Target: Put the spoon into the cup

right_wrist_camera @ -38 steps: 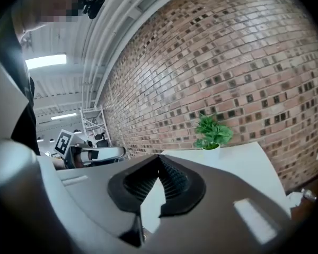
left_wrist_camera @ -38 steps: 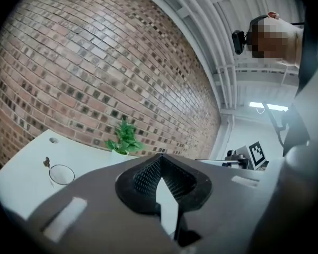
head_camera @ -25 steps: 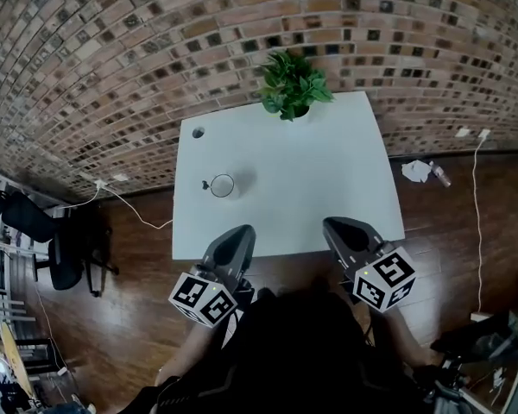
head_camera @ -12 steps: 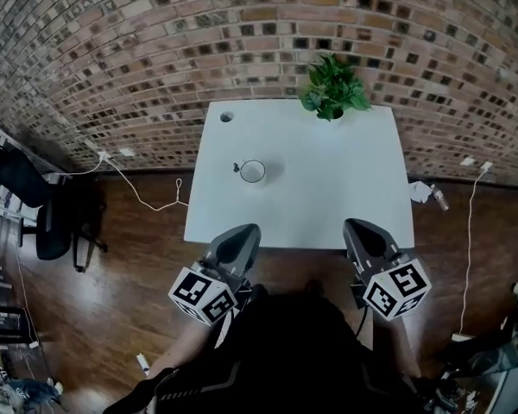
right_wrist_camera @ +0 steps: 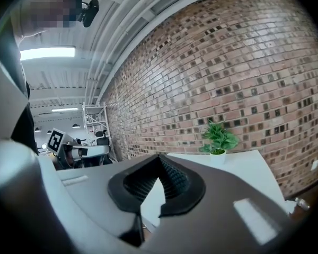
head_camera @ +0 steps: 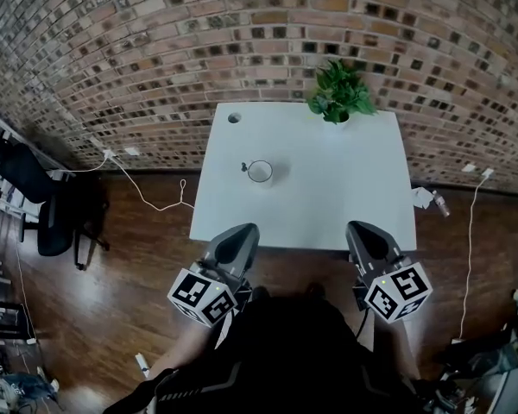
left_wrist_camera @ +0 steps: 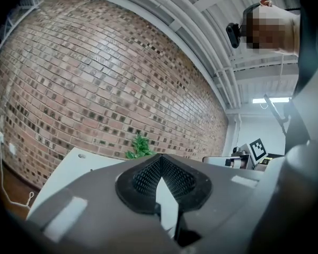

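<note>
A white cup (head_camera: pixel 260 172) stands on the left half of the white table (head_camera: pixel 328 197). A small dark thing (head_camera: pixel 243 167) lies against the cup's left side; it is too small to tell whether it is the spoon. My left gripper (head_camera: pixel 242 229) and right gripper (head_camera: pixel 360 227) hover side by side just short of the table's near edge, well back from the cup. Both are shut with nothing between the jaws, as the left gripper view (left_wrist_camera: pixel 160 156) and the right gripper view (right_wrist_camera: pixel 159 156) show. The cup is hidden in both gripper views.
A potted plant (head_camera: pixel 338 97) stands at the table's back right edge, and a round hole (head_camera: pixel 234 118) sits in the back left corner. Behind is a brick wall. On the wooden floor are an office chair (head_camera: pixel 34 205), a cable (head_camera: pixel 147 198) and litter (head_camera: pixel 427 198).
The table and cup have shifted right and up in the head view as the person moved. Both grippers stay shut near the table's front edge.
</note>
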`<state>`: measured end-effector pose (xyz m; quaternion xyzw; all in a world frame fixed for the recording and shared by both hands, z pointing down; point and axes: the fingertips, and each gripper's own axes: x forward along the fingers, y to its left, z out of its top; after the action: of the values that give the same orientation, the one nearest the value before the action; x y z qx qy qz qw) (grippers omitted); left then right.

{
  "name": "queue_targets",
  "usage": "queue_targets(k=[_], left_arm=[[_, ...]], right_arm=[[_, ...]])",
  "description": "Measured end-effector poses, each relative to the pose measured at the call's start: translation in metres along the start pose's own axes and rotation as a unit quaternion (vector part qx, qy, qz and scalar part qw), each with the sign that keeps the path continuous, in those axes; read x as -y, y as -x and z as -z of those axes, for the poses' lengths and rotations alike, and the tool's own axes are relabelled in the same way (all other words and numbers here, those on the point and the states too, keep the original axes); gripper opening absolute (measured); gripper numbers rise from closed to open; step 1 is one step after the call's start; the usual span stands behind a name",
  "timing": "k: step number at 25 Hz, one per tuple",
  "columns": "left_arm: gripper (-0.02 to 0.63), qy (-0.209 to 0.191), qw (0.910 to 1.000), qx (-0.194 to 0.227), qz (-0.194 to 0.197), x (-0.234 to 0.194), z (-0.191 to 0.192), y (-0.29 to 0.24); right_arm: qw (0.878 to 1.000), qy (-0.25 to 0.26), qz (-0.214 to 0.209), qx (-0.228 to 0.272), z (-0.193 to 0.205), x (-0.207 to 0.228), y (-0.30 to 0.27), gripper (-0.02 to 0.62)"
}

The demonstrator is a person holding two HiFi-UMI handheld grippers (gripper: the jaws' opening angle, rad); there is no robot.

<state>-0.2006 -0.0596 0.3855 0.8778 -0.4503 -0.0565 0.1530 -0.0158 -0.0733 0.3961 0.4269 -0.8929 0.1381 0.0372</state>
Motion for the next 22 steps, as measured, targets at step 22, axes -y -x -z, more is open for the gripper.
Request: queue_targets(k=[22], left_arm=[[0.005, -0.001, 0.9999, -0.005, -0.015, -0.011, -0.002, -0.019]], right_arm=[[1.0, 0.012, -0.004, 0.001, -0.005, 0.019, -0.01, 0.006]])
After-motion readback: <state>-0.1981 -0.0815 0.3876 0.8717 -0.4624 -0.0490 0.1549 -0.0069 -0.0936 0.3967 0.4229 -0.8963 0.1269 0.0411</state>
